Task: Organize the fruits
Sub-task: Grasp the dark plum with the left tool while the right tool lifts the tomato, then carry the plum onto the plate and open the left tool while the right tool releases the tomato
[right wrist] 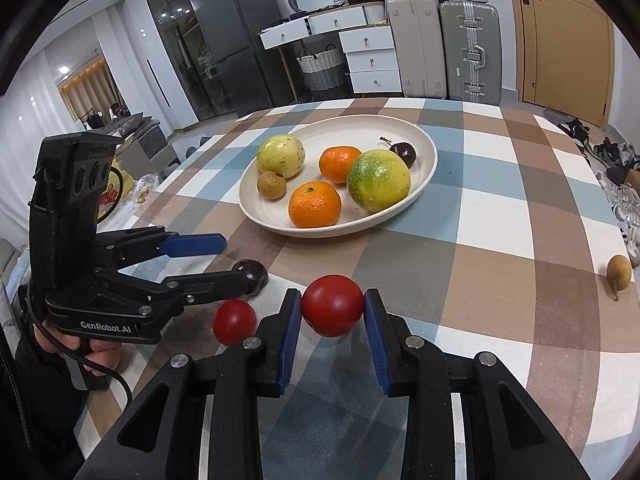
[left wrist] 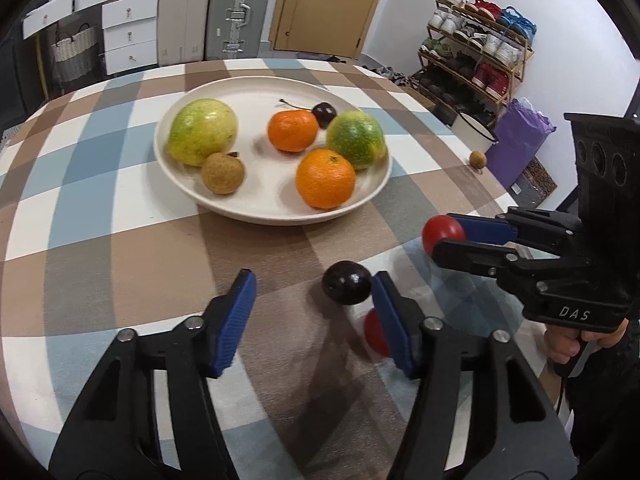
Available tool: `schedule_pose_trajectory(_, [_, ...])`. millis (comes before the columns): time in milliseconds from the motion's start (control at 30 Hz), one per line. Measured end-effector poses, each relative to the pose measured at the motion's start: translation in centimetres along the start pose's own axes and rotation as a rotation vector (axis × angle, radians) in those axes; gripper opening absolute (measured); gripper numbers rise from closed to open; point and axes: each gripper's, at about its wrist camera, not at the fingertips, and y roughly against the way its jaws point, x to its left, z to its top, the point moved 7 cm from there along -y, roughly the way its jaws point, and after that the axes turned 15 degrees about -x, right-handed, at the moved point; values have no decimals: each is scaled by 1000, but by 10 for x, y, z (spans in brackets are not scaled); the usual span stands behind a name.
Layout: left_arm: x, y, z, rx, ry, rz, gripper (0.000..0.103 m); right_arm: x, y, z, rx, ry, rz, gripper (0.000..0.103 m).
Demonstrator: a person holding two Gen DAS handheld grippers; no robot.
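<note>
Red tomato point(right wrist: 332, 306) clamped in right gripper point(right wrist: 332, 320), left gripper point(left wrist: 314, 300) open beside dark plum point(left wrist: 347, 282), half-hidden from right wrist.

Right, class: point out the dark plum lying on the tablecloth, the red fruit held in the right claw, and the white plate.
dark plum point(left wrist: 347, 282), left wrist view, middle of its glossy skin
red fruit point(right wrist: 332, 305), right wrist view, centre of its front
white plate point(left wrist: 272, 211), left wrist view, near rim

Right gripper point(right wrist: 333, 312) fingers closed, left gripper point(left wrist: 314, 300) fingers apart, both angled downward.
</note>
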Motion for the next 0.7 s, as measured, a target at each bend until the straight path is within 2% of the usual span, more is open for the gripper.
schedule_pose_trajectory(200, [-12,-5,1,19,35,-77,23,-2,5,2,-11,-6,-9,32])
schedule_pose_trajectory(700, [-14,16,13,-65,27,-23,23,-4,19,6,-39,-9,-19,32])
